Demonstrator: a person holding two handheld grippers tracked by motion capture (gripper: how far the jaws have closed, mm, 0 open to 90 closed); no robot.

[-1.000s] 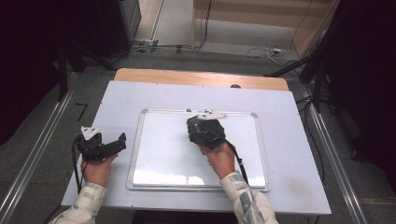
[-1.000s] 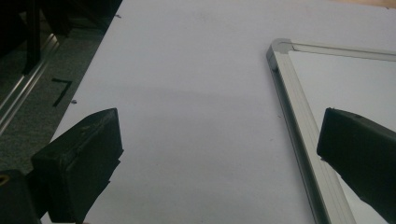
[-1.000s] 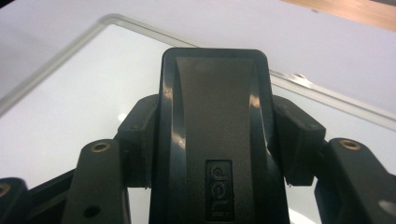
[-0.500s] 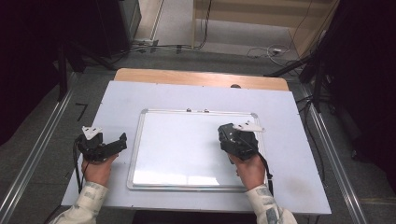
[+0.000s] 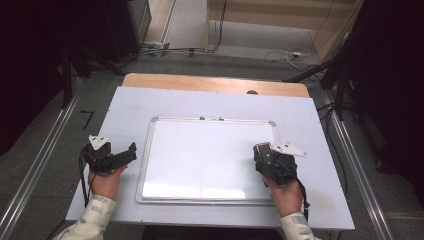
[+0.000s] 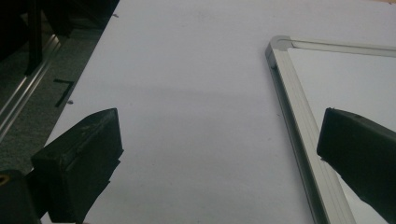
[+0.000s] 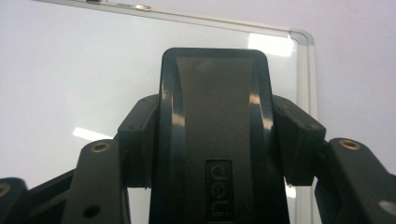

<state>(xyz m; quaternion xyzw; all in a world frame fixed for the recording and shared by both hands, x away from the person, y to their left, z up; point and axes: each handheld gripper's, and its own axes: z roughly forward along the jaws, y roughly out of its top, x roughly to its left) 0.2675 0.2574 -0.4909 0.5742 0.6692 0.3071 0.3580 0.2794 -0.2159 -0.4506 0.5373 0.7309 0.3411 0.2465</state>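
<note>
Right claw (image 7: 212,140) pinching a black whiteboard eraser (image 7: 214,121) by its two long sides, pressing it flat near the right edge of the whiteboard (image 5: 200,150).
Judging the eraser light, rigid, smooth-shelled, so gripping mid-length; left claw (image 5: 117,157) idling spread over the tabletop (image 6: 187,93).

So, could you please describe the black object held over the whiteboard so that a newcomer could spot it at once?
Start at the whiteboard lying on the pale table, then go to its right edge, where the right gripper sits. Clamped between its jaws is a black eraser, a glossy rounded block with a maker's mark. The left gripper beside the board is open and holds nothing.
</note>
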